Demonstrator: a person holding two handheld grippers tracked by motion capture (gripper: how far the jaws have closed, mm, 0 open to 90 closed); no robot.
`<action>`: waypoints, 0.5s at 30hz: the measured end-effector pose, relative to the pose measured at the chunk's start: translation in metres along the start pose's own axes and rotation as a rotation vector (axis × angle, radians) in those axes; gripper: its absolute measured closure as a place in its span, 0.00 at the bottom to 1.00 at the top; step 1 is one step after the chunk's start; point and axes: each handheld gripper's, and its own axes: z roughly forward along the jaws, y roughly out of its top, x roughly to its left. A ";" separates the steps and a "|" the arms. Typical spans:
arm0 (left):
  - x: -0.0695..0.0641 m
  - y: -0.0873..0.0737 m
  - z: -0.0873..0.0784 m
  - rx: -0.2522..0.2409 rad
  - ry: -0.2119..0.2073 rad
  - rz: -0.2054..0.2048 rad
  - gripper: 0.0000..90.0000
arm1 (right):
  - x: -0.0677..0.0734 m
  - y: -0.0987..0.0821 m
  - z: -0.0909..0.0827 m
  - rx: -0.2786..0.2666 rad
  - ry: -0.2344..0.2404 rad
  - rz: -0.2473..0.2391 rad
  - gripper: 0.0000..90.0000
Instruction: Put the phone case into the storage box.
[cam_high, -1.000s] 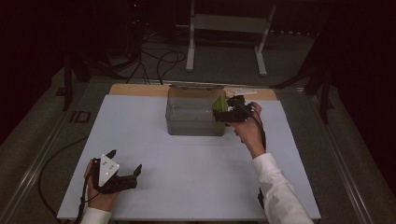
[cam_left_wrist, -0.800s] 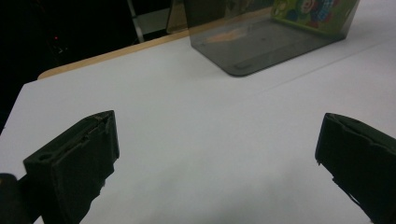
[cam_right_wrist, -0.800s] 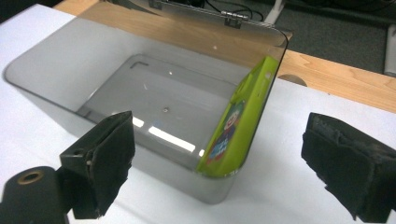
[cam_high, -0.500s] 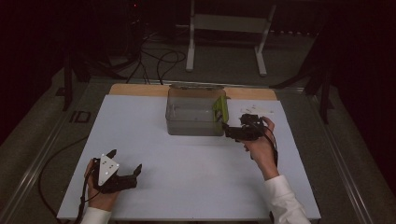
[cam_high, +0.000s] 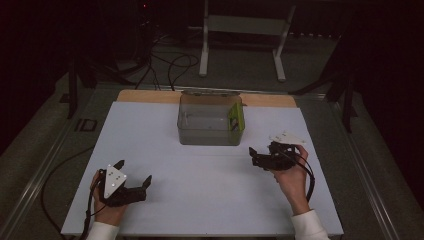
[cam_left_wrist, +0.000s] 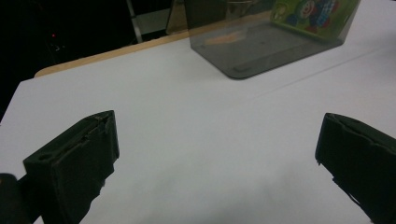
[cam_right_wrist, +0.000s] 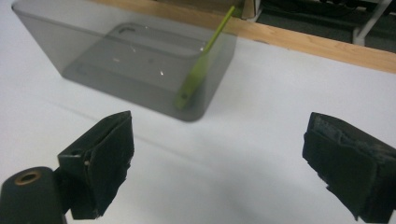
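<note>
Tongs of the left gripper (cam_high: 131, 181) rest wide apart near the tabletop (cam_high: 210, 200) front edge. Right gripper (cam_high: 256, 156) tongs, also wide and empty, hover over bare surface. Farther back, the grey bin (cam_high: 210, 131) holds a green card (cam_high: 235, 118) leaning against its right wall.

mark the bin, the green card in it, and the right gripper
bin (cam_high: 205, 135), high view, front wall.
green card (cam_high: 235, 117), high view, its face, leaning on the bin's right end.
right gripper (cam_high: 253, 156), high view, midway between the fingers, which stand apart.
</note>
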 end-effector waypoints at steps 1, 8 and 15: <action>0.000 0.000 0.000 -0.002 0.000 -0.002 0.00 | -0.001 -0.003 -0.002 -0.008 -0.009 -0.004 0.10; 0.003 0.000 -0.001 -0.010 0.001 -0.018 0.00 | -0.010 -0.035 -0.012 -0.089 -0.018 0.007 0.10; 0.003 0.001 -0.001 -0.015 -0.003 -0.020 0.00 | -0.012 -0.051 -0.023 -0.172 -0.004 0.010 0.10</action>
